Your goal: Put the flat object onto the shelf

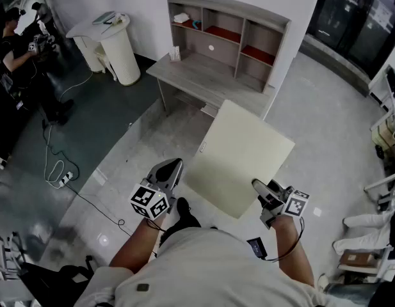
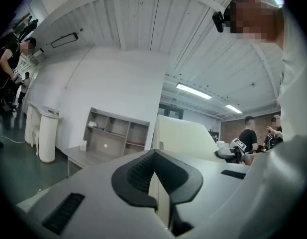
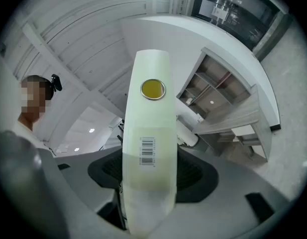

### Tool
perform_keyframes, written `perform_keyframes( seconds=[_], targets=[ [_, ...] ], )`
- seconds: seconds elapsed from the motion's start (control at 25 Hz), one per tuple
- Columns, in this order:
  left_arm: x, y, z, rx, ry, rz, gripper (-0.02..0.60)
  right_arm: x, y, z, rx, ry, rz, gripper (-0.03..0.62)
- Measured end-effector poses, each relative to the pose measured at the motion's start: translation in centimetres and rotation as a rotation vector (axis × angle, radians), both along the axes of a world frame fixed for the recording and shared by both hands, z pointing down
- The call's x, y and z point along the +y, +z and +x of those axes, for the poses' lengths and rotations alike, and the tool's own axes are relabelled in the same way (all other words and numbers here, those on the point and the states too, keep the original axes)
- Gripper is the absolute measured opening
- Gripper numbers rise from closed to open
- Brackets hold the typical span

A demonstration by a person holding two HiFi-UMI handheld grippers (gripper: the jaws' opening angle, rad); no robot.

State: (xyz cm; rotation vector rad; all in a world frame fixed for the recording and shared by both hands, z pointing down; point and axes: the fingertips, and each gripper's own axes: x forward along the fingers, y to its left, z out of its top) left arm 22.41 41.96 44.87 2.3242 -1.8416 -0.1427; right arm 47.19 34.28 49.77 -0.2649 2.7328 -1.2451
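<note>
Currently left gripper (image 1: 173,170) pinches one near edge of the flat board (image 1: 239,152), right gripper (image 1: 260,187) clamps the other, board aloft well short of the shelf (image 1: 230,7); held only at thin edges, it may pivot, slip, or clip the desk (image 1: 197,78).

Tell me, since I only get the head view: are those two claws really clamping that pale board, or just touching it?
Observer: The right gripper view shows the right gripper with its jaws closed on the edge of the board.
Operator: And the other one?
Observer: The left gripper has the board's edge wedged between its jaws too.
Operator: Is there anything on that edge?
Observer: On the right gripper's side there is a barcode sticker and, farther out from the jaws, a round yellowish fitting.
</note>
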Motion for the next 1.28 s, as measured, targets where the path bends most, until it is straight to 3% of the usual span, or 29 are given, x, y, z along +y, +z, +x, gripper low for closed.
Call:
perform_keyframes(
  seconds=[0.4,0.6,1.08,1.28],
  targets=[
    [-2.0,0.3,-3.8,0.001,-0.006,-0.003,0.015,-2.4,0.1,-3.7,0.01,0.0,0.005,0.284],
    [-4.6,0.6,-6.8,0.014,0.006,-0.005,0.014,-4.3,-0.5,-7.4,0.002,-0.017,0.01,0.284],
    [-11.0,0.3,-19.5,0.008,0.028,-0.002,0.015,-11.0,-0.9,-18.7,0.013,0.034,0.006,0.284],
    [-13.0,-0.1,-23.0,0.005,0.057,-0.001,0.015,-12.7,-1.7,-22.7,0.002,0.046,0.019,0.284]
  ],
)
